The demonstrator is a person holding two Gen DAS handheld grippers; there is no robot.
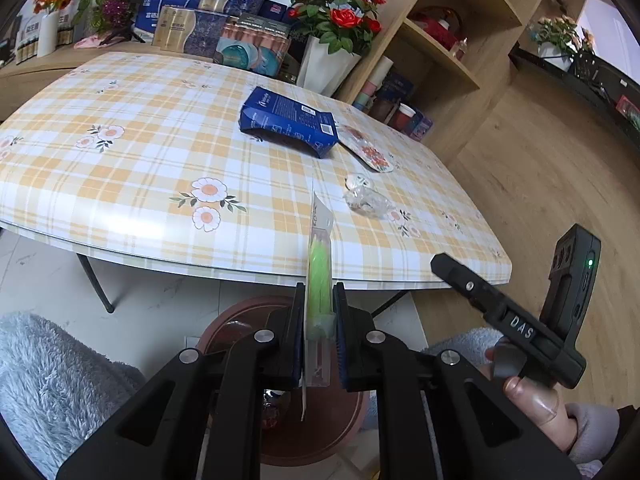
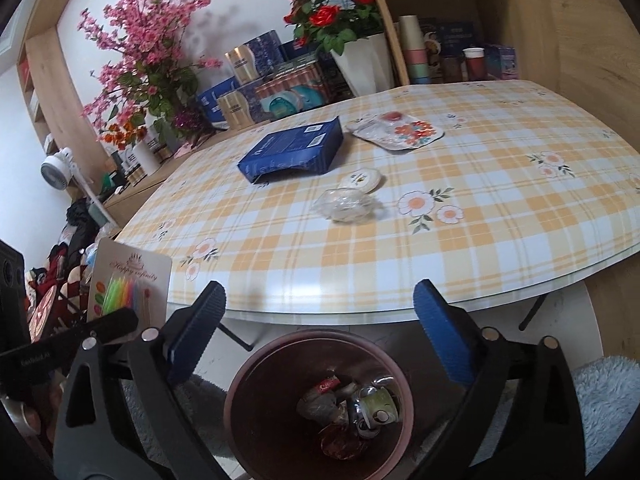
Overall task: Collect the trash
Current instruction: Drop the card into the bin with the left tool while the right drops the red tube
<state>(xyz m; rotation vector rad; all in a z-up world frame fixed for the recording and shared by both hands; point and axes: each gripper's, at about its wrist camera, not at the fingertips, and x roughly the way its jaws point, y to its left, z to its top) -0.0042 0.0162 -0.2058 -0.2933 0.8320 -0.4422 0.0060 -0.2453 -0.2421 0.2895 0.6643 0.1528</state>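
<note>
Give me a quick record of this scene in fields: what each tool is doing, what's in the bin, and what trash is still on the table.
left tool: shut on the candle pack, held above the trash bin
right tool: open, nothing between its pads, over the bin
bin contents: crumpled wrappers and a crushed can
table: yellow plaid cloth with flowers
trash left on table: blue box, clear plastic cup, round white lid, floral pouch
</note>
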